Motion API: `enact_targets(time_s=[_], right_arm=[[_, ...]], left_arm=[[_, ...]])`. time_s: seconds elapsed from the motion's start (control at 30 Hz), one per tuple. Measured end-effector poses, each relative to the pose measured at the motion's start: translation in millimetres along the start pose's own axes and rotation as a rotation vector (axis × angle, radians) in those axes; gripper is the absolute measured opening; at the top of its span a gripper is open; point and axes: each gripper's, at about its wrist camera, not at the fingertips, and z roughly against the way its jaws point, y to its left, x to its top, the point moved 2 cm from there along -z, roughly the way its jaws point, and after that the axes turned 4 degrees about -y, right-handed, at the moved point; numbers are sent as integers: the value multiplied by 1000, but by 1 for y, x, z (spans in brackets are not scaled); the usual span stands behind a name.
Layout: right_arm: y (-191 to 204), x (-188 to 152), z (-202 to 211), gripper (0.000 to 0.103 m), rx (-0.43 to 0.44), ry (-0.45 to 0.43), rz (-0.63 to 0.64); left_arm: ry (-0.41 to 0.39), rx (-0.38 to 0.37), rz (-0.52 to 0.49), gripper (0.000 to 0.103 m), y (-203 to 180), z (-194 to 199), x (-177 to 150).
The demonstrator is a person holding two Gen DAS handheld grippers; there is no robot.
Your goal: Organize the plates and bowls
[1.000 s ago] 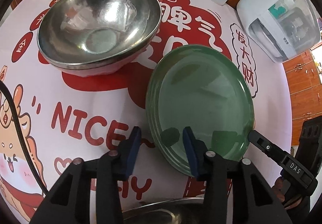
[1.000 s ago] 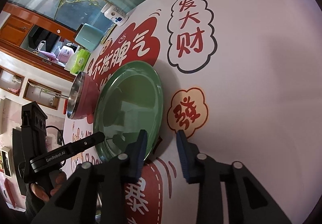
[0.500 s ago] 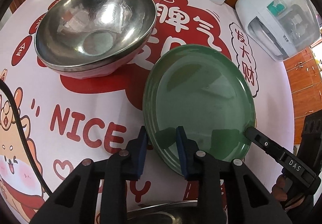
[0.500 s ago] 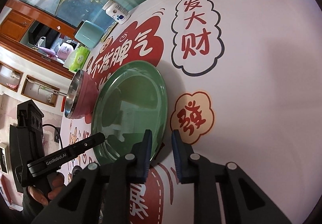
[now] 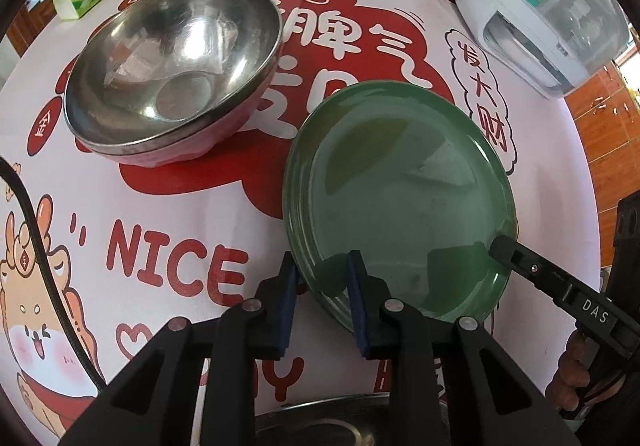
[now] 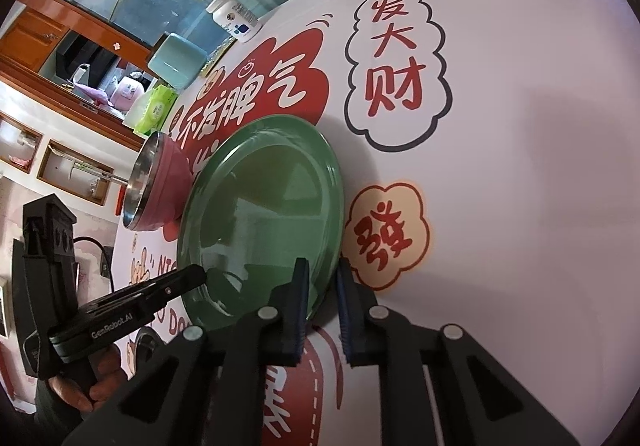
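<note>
One glossy green plate [image 5: 400, 185], smooth, round, shallow-rimmed

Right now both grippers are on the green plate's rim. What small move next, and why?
Probably lift it straight up, both together. The left gripper and right gripper have just been closing and now pinch opposite edges of the green plate, beside the steel bowl.

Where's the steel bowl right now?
In the left wrist view the shiny steel bowl sits upper left, nested in a pink bowl, just left of the green plate.
</note>
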Motion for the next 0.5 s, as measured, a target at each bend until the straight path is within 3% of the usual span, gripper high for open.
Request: enact_targets(time_s=[0.5], right_arm=[[1, -2, 34, 14, -28, -46, 4]], left_arm=[[-71, -18, -77, 22, -23, 31, -1]])
